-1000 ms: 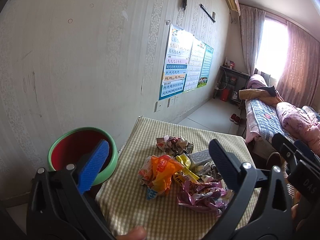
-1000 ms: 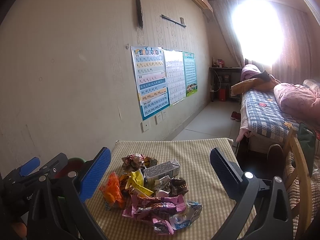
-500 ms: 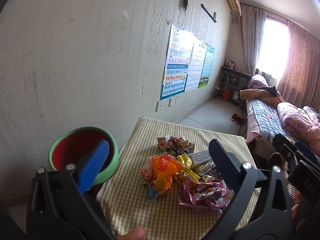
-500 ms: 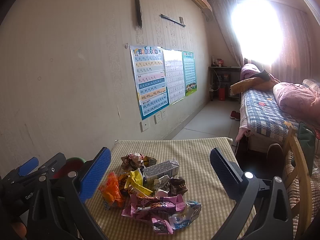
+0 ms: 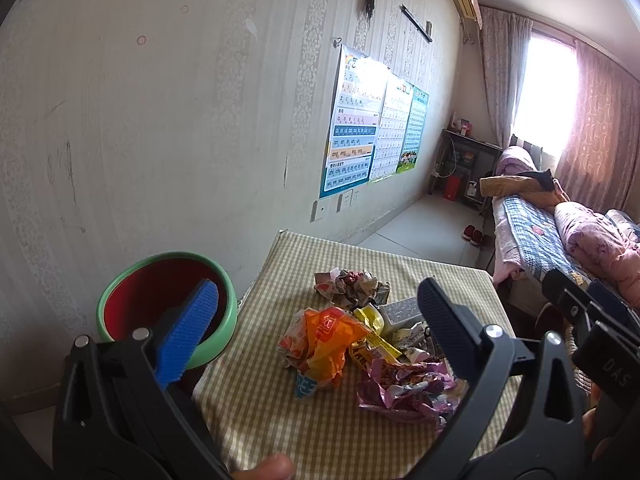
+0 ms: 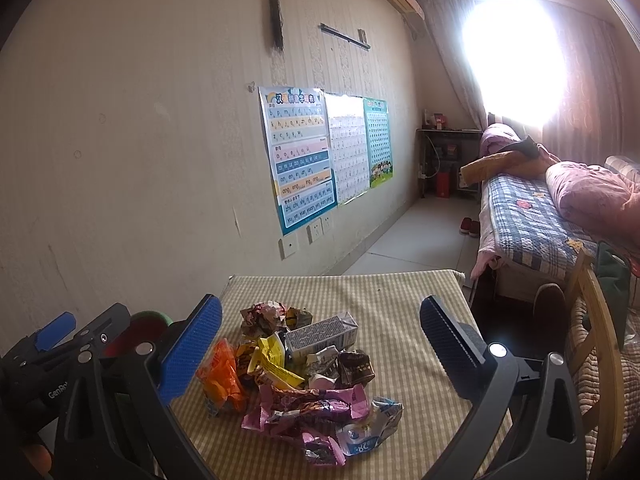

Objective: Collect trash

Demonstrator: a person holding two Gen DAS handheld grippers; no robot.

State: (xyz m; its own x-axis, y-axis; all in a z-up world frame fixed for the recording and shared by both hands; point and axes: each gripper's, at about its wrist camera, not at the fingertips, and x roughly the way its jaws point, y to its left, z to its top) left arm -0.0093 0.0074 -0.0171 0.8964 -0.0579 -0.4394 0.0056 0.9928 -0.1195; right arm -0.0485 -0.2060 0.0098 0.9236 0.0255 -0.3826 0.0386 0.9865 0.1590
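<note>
- Tabletop (image 5: 256,412) w/ checked cloth carries trash pile (image 6: 296,364) mid-surface.
- Green bin (image 5: 224,320), red inside, just beside tabletop's left edge.
- Left tongs (image 5: 316,332): held above near edge, tilted down at pile, jaws wide apart, empty.
- Right tongs (image 6: 320,344): same pose, jaws apart, nothing btwn.
- Orange wrapper (image 5: 328,340) on pile's left side.

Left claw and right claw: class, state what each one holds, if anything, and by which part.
Nothing is held. The left claw and the right claw are both open, above the wrapper pile.
</note>
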